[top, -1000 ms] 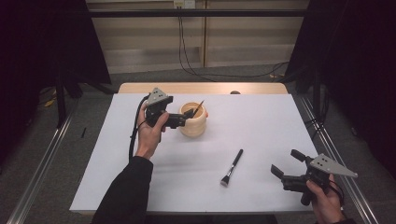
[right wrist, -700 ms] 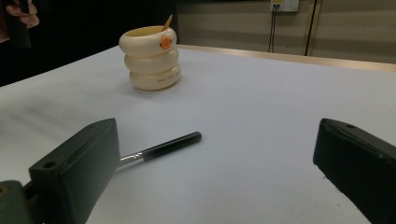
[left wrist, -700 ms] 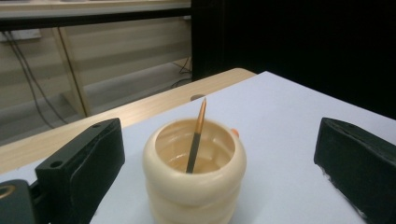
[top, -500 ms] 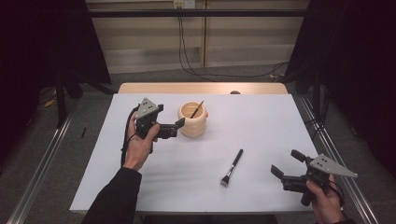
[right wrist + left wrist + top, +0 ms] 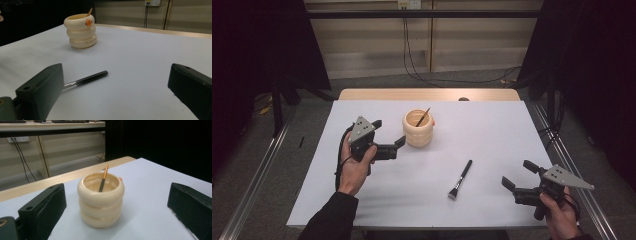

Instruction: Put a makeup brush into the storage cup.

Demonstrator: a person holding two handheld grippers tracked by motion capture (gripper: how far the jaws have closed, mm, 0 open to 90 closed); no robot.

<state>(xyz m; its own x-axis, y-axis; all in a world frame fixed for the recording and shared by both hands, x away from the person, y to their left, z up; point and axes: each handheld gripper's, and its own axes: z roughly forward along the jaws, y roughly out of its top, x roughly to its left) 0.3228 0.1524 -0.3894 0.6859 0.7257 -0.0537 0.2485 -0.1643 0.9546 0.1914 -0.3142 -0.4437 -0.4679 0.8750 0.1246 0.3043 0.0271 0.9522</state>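
A cream ribbed cup [image 5: 418, 129] [image 5: 100, 199] [image 5: 80, 30] stands upright near the back middle of the white table, with a thin brush handle [image 5: 423, 116] [image 5: 103, 179] leaning inside it. My left gripper [image 5: 388, 136] [image 5: 117, 215] is open just left of the cup, its jaws pointing at it, nothing between them. A black-handled makeup brush [image 5: 460, 178] [image 5: 86, 79] lies flat on the table at front centre-right. My right gripper [image 5: 518, 175] [image 5: 115, 97] is open and empty near the front right corner, to the right of that brush.
The white table cover [image 5: 492, 135] ends at a wooden strip [image 5: 427, 94] along the back. Metal rails [image 5: 262, 170] run along both sides on the floor. Cables [image 5: 412, 55] hang against the far wall. A small orange mark [image 5: 88, 23] sits on the cup's rim.
My left gripper has drawn back from the cup toward the left and front, leaving the thin brush standing in it. The right gripper has stayed where it was.
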